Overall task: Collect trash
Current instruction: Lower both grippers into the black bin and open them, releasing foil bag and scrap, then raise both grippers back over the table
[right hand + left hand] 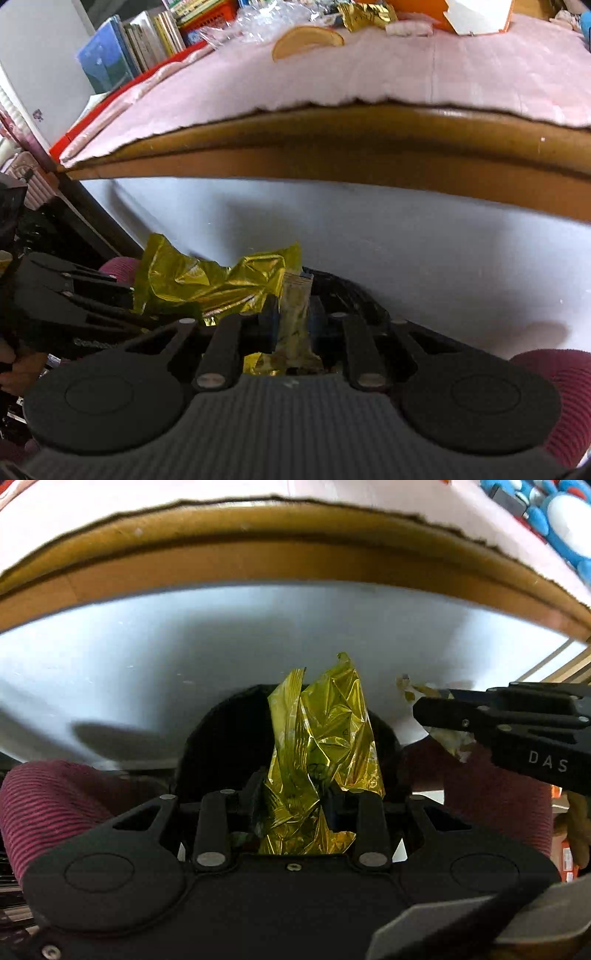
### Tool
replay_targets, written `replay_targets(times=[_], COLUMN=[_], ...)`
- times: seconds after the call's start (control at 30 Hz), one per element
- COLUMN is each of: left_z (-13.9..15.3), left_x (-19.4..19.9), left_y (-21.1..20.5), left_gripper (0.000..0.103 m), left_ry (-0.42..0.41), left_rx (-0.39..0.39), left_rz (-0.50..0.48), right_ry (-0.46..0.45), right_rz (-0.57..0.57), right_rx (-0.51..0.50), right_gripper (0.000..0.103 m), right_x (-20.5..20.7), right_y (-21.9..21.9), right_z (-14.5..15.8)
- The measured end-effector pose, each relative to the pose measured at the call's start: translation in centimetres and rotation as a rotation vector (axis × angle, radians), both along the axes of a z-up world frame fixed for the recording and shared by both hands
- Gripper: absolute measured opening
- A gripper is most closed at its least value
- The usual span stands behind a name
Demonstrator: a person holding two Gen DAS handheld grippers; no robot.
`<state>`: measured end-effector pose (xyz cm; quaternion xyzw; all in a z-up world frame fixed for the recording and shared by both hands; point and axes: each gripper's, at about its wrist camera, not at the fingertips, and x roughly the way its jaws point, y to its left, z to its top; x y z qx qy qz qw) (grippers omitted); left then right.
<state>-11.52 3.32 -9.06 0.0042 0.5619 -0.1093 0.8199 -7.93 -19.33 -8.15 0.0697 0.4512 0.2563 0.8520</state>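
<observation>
While both pairs of tongs point down past the near edge of the desk (332, 147), each is clamped on its own piece of trash: the left tongs (295, 805) pinch a crumpled gold foil wrapper (325, 738) standing up along their fingers, the right tongs (291, 325) a pale snack packet (295, 314) likewise lengthwise. Below both hangs a dark opening (221, 738), probably the bin, nearly under the left tongs, so the drop looks to be straight down.
</observation>
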Motion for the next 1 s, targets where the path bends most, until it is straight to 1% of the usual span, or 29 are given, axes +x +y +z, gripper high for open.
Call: replay_targets(times=[0.07, 0.13, 0.17, 0.2, 0.23, 0.27, 0.3, 0.33, 0.37, 0.43, 0.57, 0.7, 0.73, 0.83, 1.0], left_z=[-0.2, -0.2, -0.2, -0.2, -0.1, 0.1, 0.3, 0.3, 0.4, 0.7, 1.7, 3.1, 3.5, 4.8, 7.5], left_x=[0.5, 0.5, 0.6, 0.7, 0.9, 1.1, 1.2, 1.2, 1.2, 1.3, 1.4, 1.5, 1.6, 1.7, 1.7], left_y=[-0.7, -0.8, -0.9, -1.0, -1.3, -1.2, -1.3, -1.1, -0.9, -0.8, -0.6, -0.2, -0.2, -0.1, 0.1], left_gripper=[0.033, 0.034, 0.040, 0.044, 0.047, 0.049, 0.050, 0.055, 0.057, 0.059, 0.064, 0.070, 0.072, 0.074, 0.075], left_ry=[0.008, 0.006, 0.003, 0.001, -0.002, -0.005, -0.006, -0.008, -0.011, -0.023, -0.062, -0.109, -0.120, -0.159, -0.240], left_rx=[0.008, 0.016, 0.026, 0.036, 0.045, 0.053, 0.056, 0.056, 0.054, 0.055, 0.057, 0.041, 0.037, 0.028, -0.003], left_rz=[-0.010, -0.011, -0.012, -0.011, -0.008, -0.006, -0.005, -0.003, 0.002, 0.008, 0.014, 0.021, 0.021, 0.023, 0.022], right_ry=[0.011, 0.017, 0.017, 0.017, 0.018, 0.020, 0.020, 0.020, 0.020, 0.019, 0.022, 0.013, 0.008, -0.014, -0.083], right_rz=[-0.001, -0.003, -0.003, -0.004, -0.008, -0.009, -0.012, -0.016, -0.017, -0.019, -0.023, -0.026, -0.024, -0.018, 0.002], right_rx=[-0.005, -0.007, -0.007, -0.004, -0.001, 0.005, 0.011, 0.018, 0.022, 0.025, 0.027, 0.036, 0.041, 0.052, 0.070], right_gripper=[0.023, 0.027, 0.027, 0.028, 0.038, 0.046, 0.051, 0.055, 0.056, 0.060, 0.063, 0.065, 0.065, 0.068, 0.074], right_x=[0.2, 0.3, 0.4, 0.5, 0.5, 0.6, 0.7, 0.7, 0.8, 0.9, 1.0, 1.1, 1.2, 1.1, 1.1], right_y=[0.0, 0.0, 0.0, 0.0, -0.1, -0.1, -0.2, -0.3, -0.3, -0.3, -0.3, -0.1, -0.1, -0.3, -0.7], right_z=[-0.2, -0.3, -0.4, -0.3, -0.3, -0.4, -0.3, -0.3, -0.3, -0.2, -0.1, 0.3, 0.5, 1.3, 3.7])
